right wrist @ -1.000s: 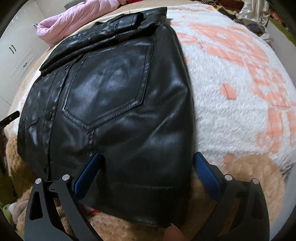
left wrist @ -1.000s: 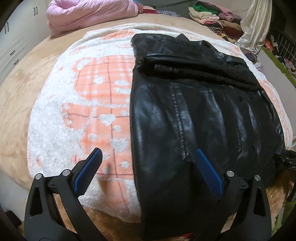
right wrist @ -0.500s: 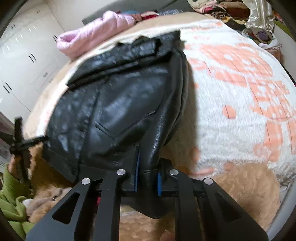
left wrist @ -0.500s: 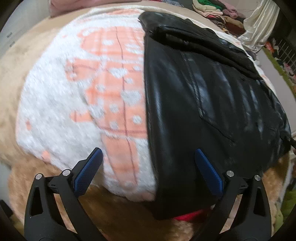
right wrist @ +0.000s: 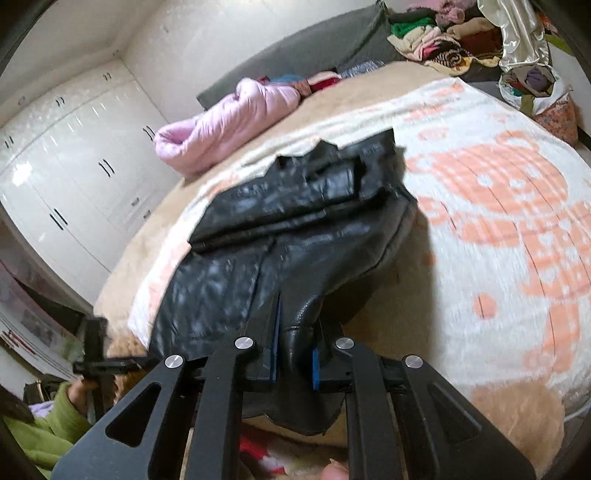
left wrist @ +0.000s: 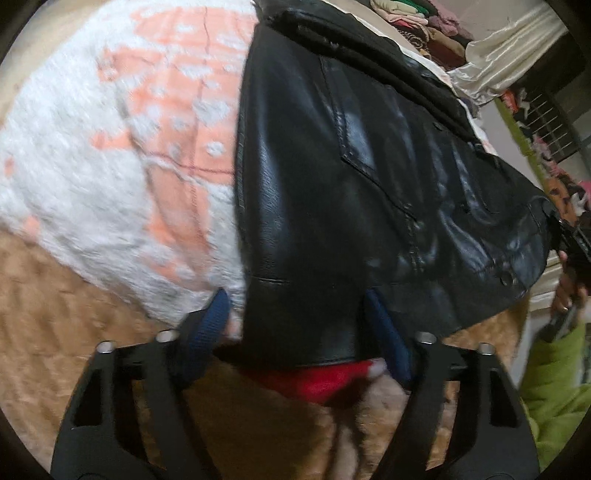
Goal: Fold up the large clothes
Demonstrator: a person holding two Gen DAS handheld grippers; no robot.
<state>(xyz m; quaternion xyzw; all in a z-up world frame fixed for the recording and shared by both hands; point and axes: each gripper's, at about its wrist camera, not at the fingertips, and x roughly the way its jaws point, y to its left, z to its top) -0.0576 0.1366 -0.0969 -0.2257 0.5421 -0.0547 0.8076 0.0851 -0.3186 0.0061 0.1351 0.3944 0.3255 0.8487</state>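
A black leather jacket (left wrist: 369, 192) lies on a white and orange blanket (left wrist: 110, 184) on the bed. My left gripper (left wrist: 299, 325) is at the jacket's near left hem corner. Its jaws are closing with the hem between the blue pads (left wrist: 218, 314), which stand a little apart from the leather. My right gripper (right wrist: 295, 350) is shut on the near right hem corner of the jacket (right wrist: 295, 236) and holds it lifted off the blanket (right wrist: 498, 229). Each view shows the other gripper at its edge: the right gripper (left wrist: 576, 251) and the left gripper (right wrist: 92, 354).
A pink padded quilt (right wrist: 229, 122) lies at the bed's far side. Folded clothes (right wrist: 443, 33) are piled at the back right. White wardrobes (right wrist: 74, 177) stand on the left. A red cloth (left wrist: 321, 380) shows under the hem. The tan plush cover (left wrist: 74, 332) runs along the bed's near edge.
The right gripper shut on the jacket's right hem corner and raised it. The left gripper dropped toward the left hem corner, tilted down, and its jaws narrowed around the hem.
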